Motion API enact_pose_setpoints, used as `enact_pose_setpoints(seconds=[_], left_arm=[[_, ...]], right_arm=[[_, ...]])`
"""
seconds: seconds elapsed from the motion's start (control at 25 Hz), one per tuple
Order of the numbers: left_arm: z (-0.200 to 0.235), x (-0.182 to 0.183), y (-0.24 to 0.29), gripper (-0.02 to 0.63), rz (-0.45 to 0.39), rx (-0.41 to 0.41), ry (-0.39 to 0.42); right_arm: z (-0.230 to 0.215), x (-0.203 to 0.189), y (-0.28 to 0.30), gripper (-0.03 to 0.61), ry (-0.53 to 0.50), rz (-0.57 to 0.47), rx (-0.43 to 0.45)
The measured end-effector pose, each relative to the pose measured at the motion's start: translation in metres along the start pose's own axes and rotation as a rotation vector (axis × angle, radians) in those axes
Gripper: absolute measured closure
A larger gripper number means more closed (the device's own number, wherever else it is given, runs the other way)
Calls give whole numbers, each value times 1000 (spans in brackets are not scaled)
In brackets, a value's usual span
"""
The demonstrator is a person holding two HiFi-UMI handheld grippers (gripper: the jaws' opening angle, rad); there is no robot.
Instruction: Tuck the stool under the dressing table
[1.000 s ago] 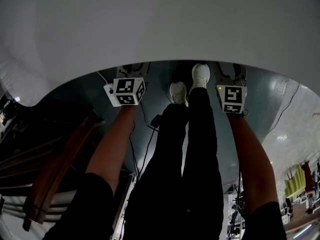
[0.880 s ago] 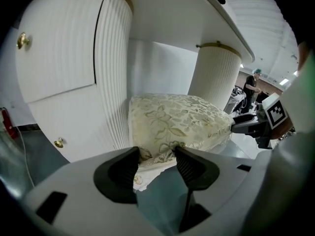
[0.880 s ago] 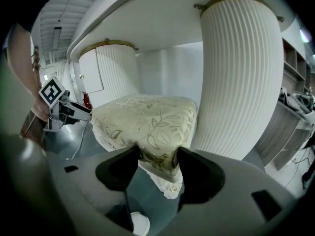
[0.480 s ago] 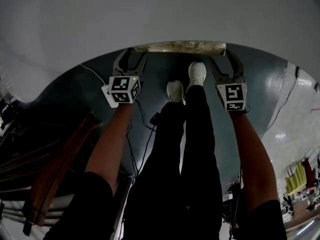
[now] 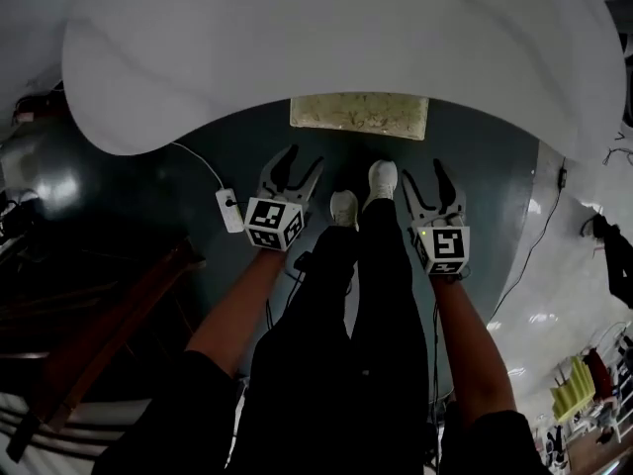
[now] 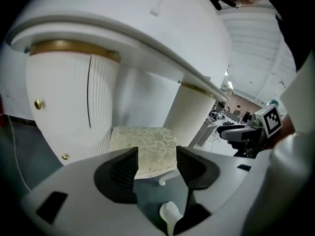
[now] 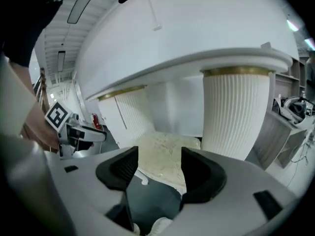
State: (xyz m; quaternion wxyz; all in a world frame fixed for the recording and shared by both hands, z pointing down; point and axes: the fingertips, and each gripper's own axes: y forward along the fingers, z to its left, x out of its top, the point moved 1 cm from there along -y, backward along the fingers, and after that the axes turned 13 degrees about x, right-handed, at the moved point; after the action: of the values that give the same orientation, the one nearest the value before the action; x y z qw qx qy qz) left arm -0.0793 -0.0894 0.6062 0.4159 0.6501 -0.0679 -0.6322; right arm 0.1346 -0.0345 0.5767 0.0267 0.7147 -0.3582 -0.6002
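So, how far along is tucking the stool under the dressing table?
Mostly done: the stool sits between the pedestals, seat partly under the dressing table. In hand: nothing; left hand-held gripper and right hand-held gripper are open, clear of it. Left: perhaps a last push, as its front edge shows.

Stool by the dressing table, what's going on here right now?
A person stands facing the white dressing table with a hand-held gripper in each hand. The left hand-held gripper and right hand-held gripper are both open and empty, pointing at the stool. The stool sits between the table's ribbed pedestals, partly under the top, touched by neither.
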Motion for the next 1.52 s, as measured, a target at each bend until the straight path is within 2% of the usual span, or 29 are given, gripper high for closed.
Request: enact_pose_setpoints(seconds=[0.28,0.48,0.72,0.88,1.0,1.12,1.28,1.4,1.44,1.52], left_arm=[[-67,101,-135,368,-105,-64,-66],[-99,177,-224,368,-230,-141,-87],[-123,252,-290,368,-367,-161,62],[-126,290,-332,368,-422,-146,43],[-131,317,-350,386,-476,-175,12],[-139,330,-363,454,-501,-204,16],[-140,342,-371,581,-504,-169,29],[-138,347,-378,597,-509,-128,17],[-138,348,-380,597,-514,-124,16],[-139,349,-381,597,-527,-129,26]], right_arm=[[68,121,-94,316,57,-93,-43],[116,216,-154,316,23,-191,-11],[141,290,-198,316,-13,-284,-54],[172,325,-211,316,-18,-319,-14],[187,355,-219,316,-36,-381,10],[197,366,-227,316,-36,-397,25],[210,386,-236,316,-44,-429,53],[223,397,-244,321,-108,-455,85],[226,401,-245,344,-118,-460,97],[231,406,-245,448,-135,-458,112]])
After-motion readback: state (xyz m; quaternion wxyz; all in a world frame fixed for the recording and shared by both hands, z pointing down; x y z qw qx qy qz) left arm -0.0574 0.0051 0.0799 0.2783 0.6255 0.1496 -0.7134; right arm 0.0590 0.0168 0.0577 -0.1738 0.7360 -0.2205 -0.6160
